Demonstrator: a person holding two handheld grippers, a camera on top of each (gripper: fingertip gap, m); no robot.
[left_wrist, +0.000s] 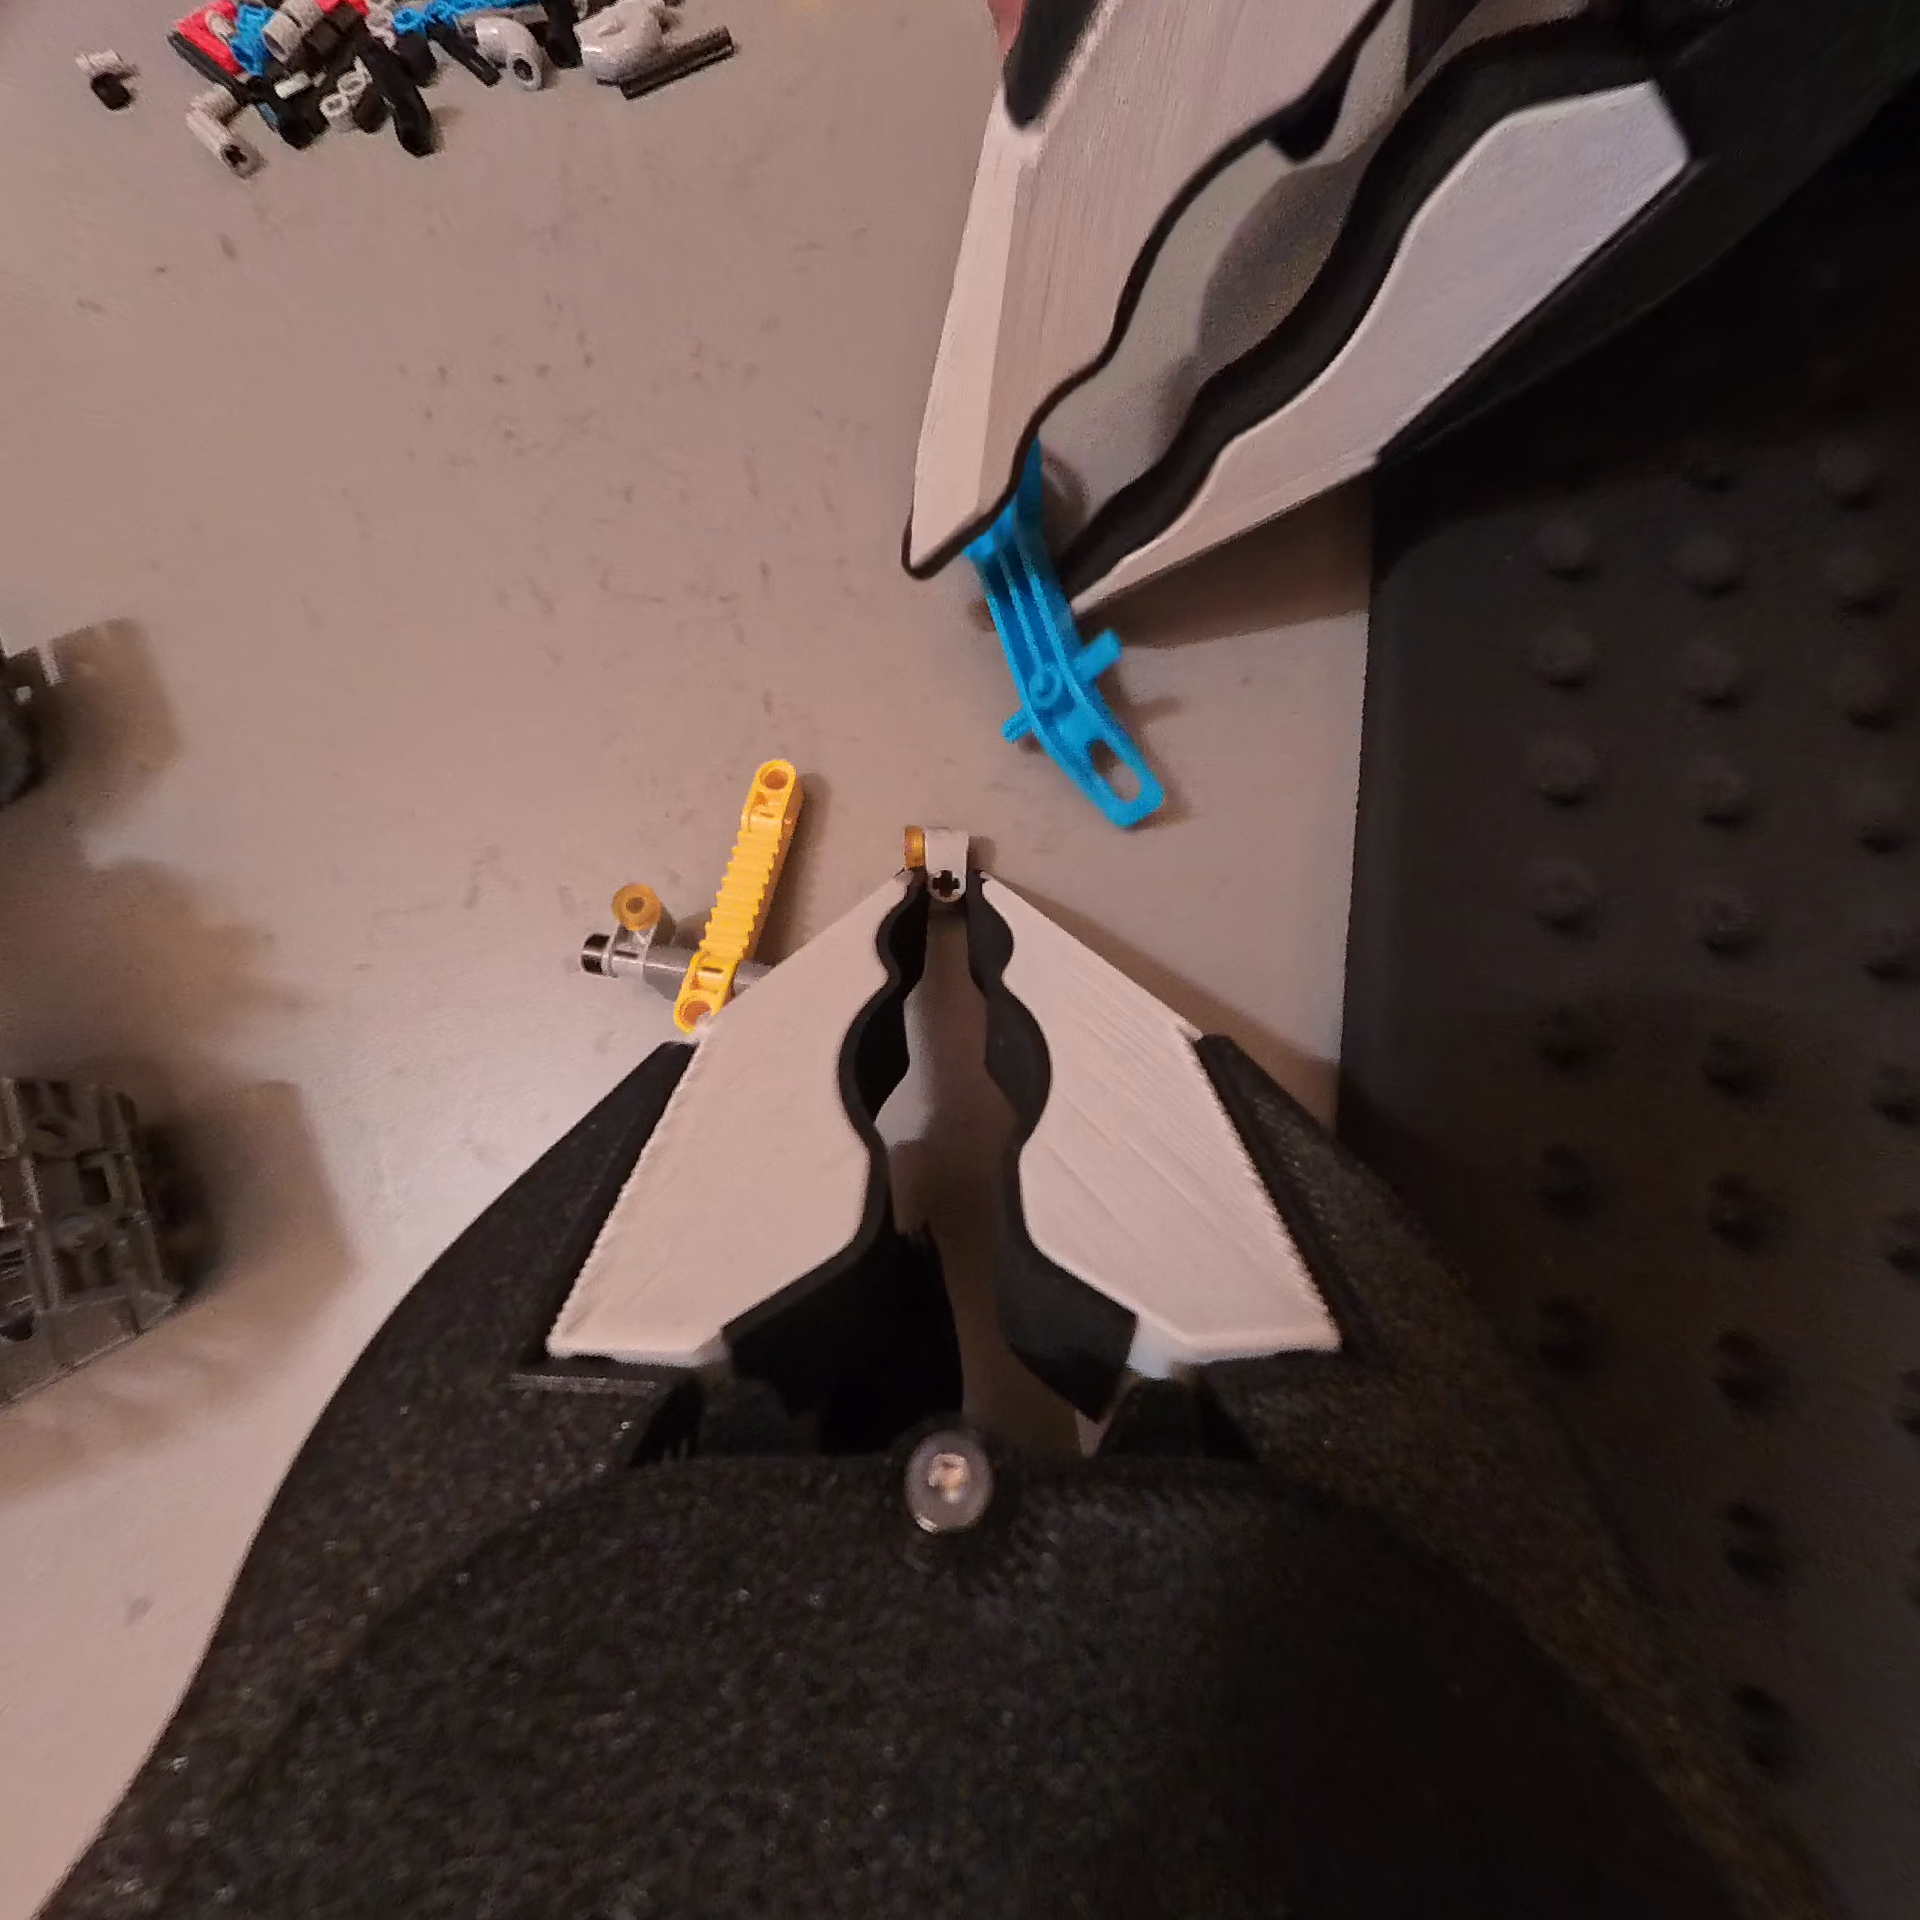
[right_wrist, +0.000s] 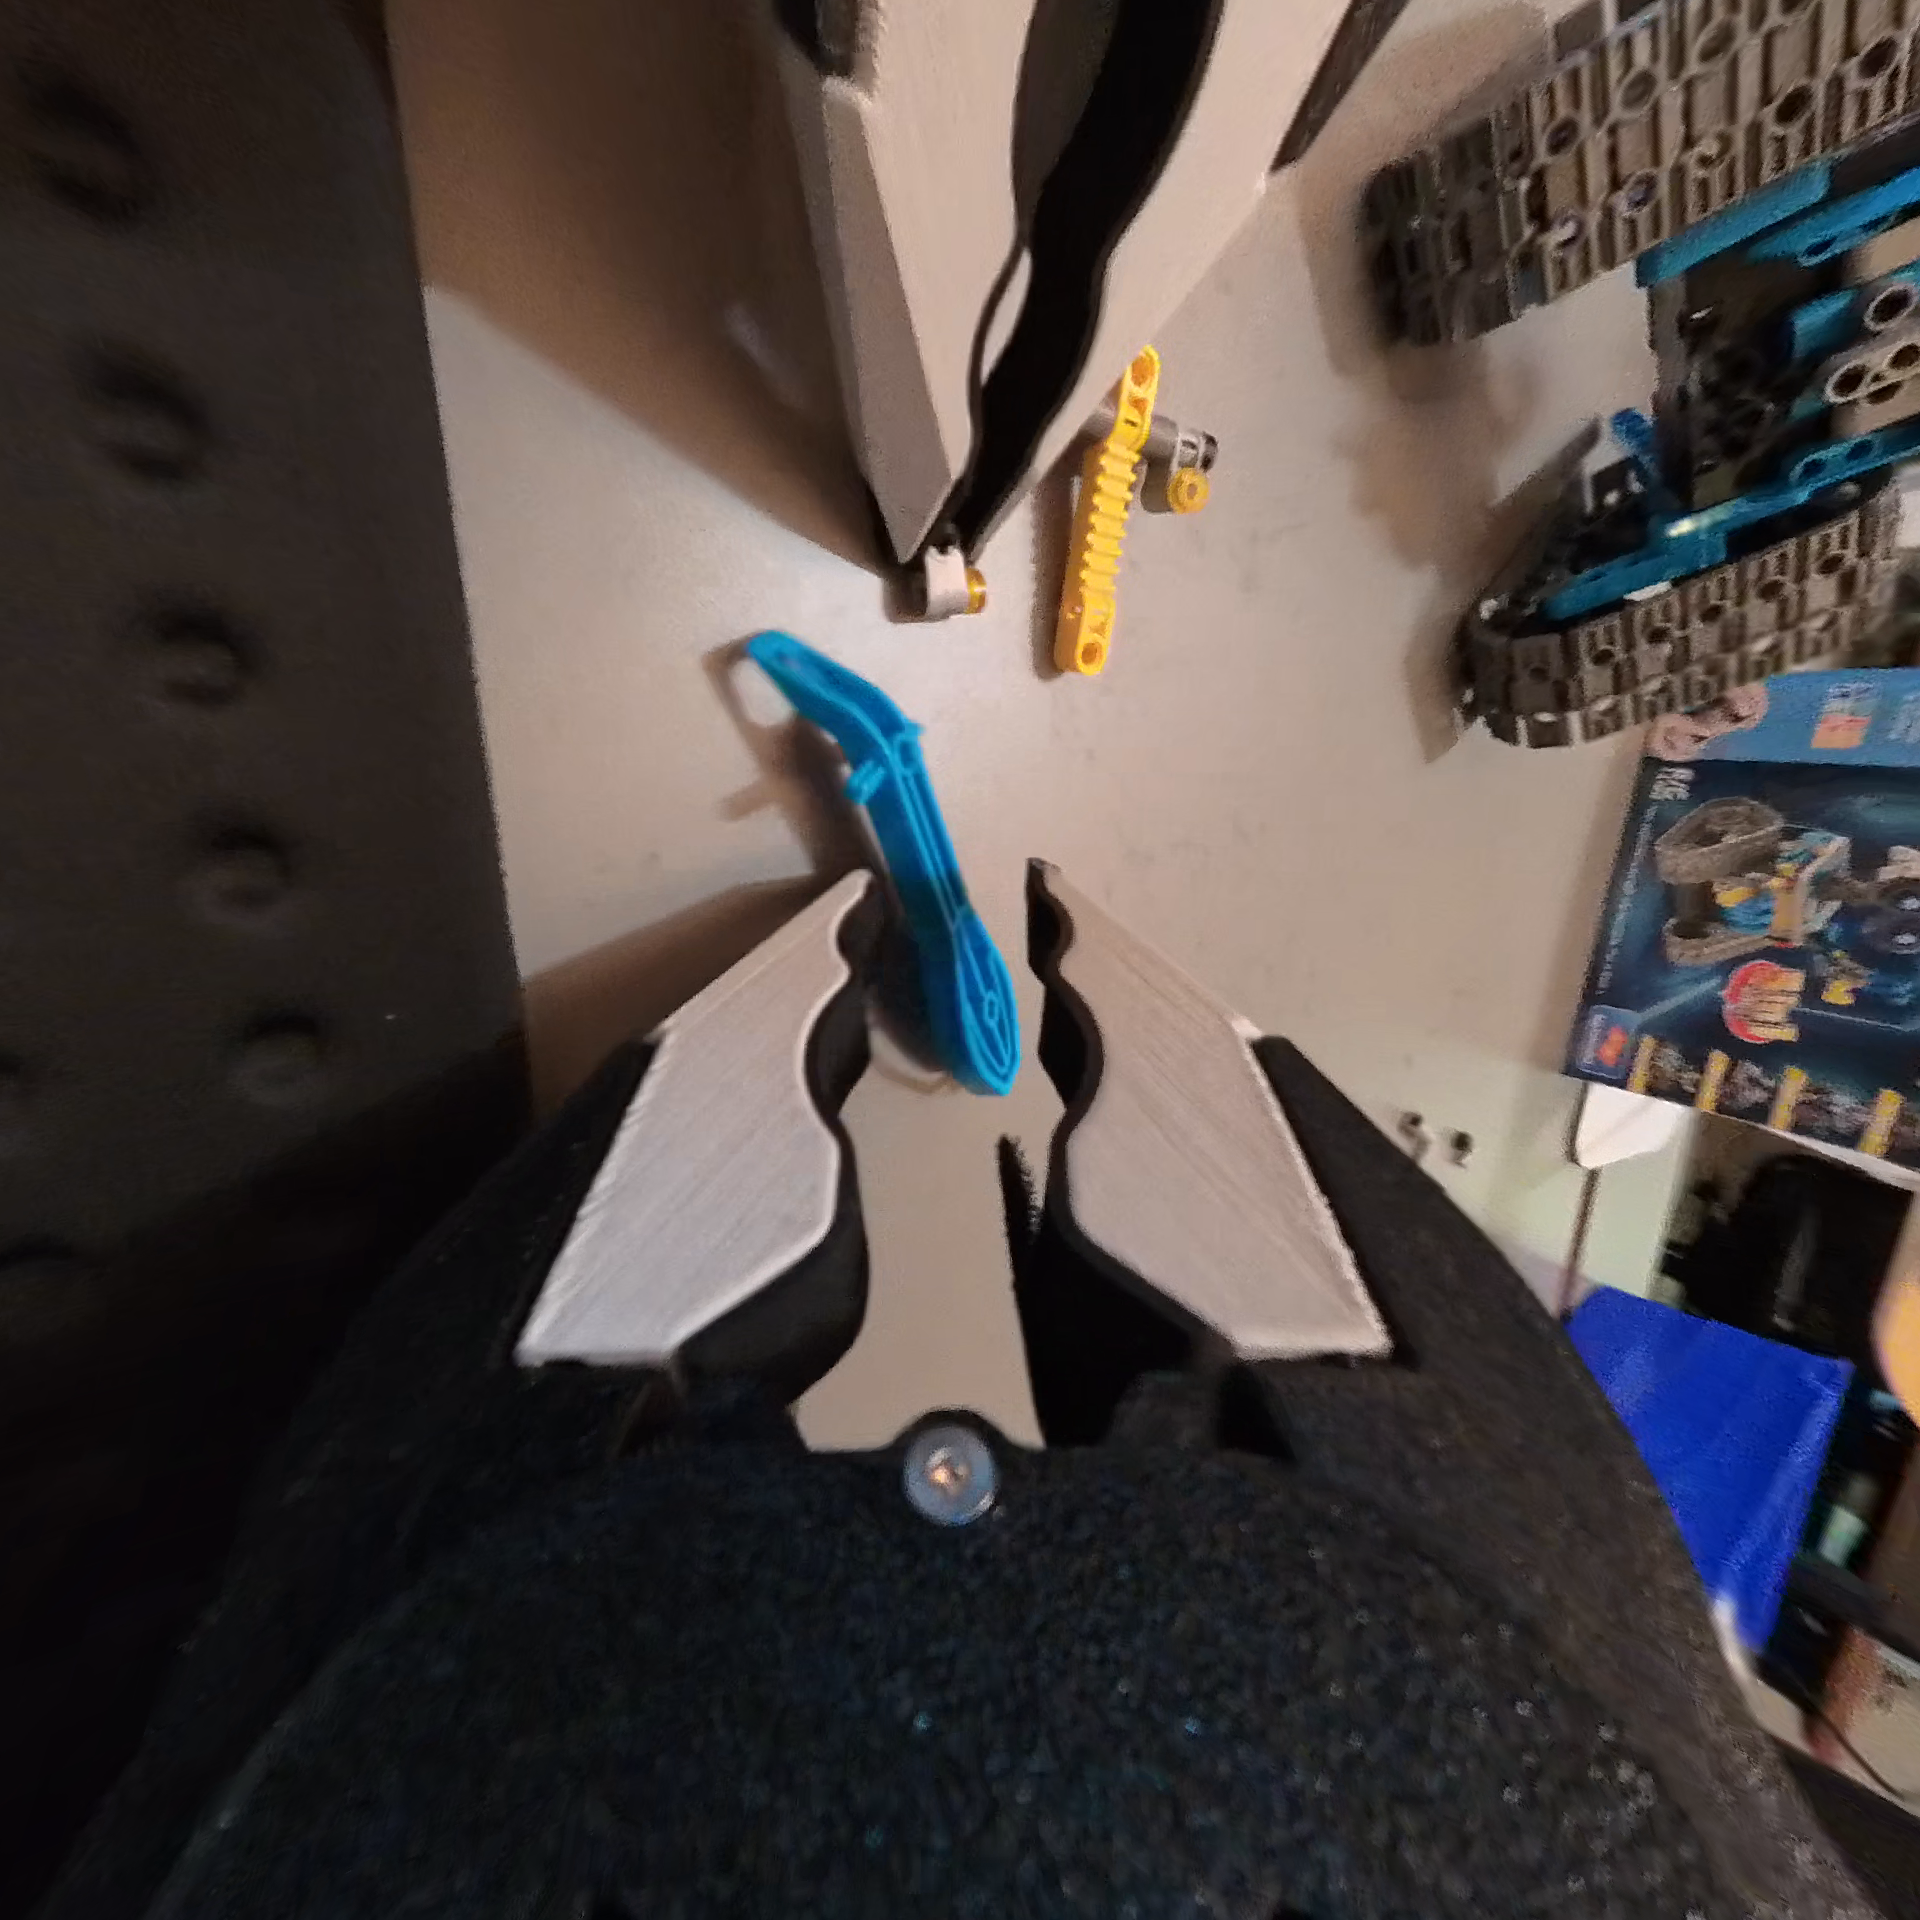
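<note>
My left gripper (left_wrist: 943, 883) is shut on a small grey connector with an orange pin (left_wrist: 948, 852), held at the fingertips just above the beige tabletop (left_wrist: 468, 468). It also shows at the top of the right wrist view (right_wrist: 940, 540). My right gripper (right_wrist: 948, 873) is open, its fingers on either side of a blue lever-shaped tool (right_wrist: 914, 831) that rests on the table and leans toward the left finger. The tool also shows in the left wrist view (left_wrist: 1060, 686). A yellow toothed beam (left_wrist: 743, 894) lies just left of the left gripper, across a grey axle piece (left_wrist: 634, 951).
A black studded panel (left_wrist: 1662, 935) borders the table beside both grippers. A pile of small loose pieces (left_wrist: 395, 62) lies far off. A grey-tracked, blue-framed model (right_wrist: 1714, 364) and a printed box (right_wrist: 1766, 914) stand to the right of the right gripper. The gap from one gripper's tips to the other's is roughly 6 centimeters. From the left gripper's tips to the grey axle piece (left_wrist: 634, 951) is close to 5 centimeters. It turns up in the right wrist view (right_wrist: 1184, 445) as well.
</note>
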